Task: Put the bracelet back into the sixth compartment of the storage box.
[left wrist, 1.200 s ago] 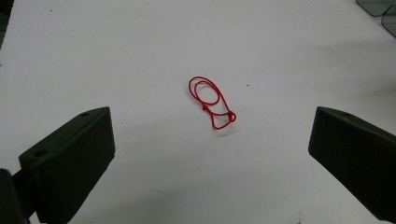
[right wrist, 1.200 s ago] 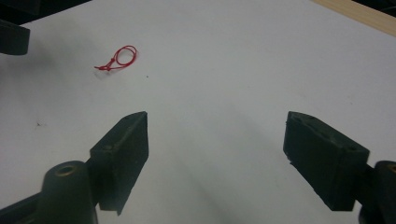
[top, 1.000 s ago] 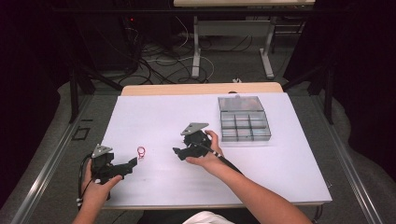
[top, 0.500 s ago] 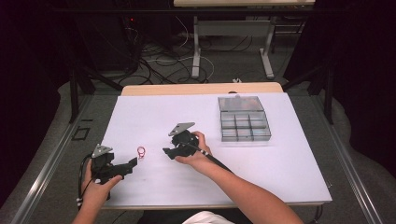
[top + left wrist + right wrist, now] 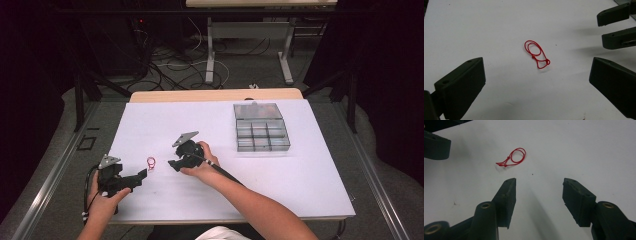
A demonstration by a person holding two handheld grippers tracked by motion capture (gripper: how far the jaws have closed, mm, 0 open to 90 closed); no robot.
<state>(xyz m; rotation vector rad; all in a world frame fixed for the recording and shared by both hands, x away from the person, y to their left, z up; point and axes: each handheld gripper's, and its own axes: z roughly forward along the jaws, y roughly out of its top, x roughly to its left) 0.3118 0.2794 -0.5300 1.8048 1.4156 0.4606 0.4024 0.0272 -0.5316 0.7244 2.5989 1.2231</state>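
A small red loop of thin cord (image 5: pixel 151 162) lies flat on the white table (image 5: pixel 300 175), left of centre. My left gripper (image 5: pixel 142 173) rests just below and left of it, jaws wide open; in the left gripper view the loop (image 5: pixel 537 54) lies ahead of my left gripper (image 5: pixel 536 75), between its jaws' lines. My right gripper (image 5: pixel 172 164) hovers just right of the loop, pointing left at it. Its jaws have just been closing and stand half open with nothing between them; the loop (image 5: pixel 511 157) lies beyond the left fingertip of my right gripper (image 5: pixel 539 182).
A clear plastic compartment box (image 5: pixel 261 131) stands at the back right of the table. The right gripper's jaws (image 5: pixel 604 27) show at the upper right of the left gripper view. Cables and desk legs lie on the floor beyond the table's far edge.
The right hand has carried its gripper leftward and slightly down toward the red loop, and its jaws have narrowed. The left gripper has stayed in place.
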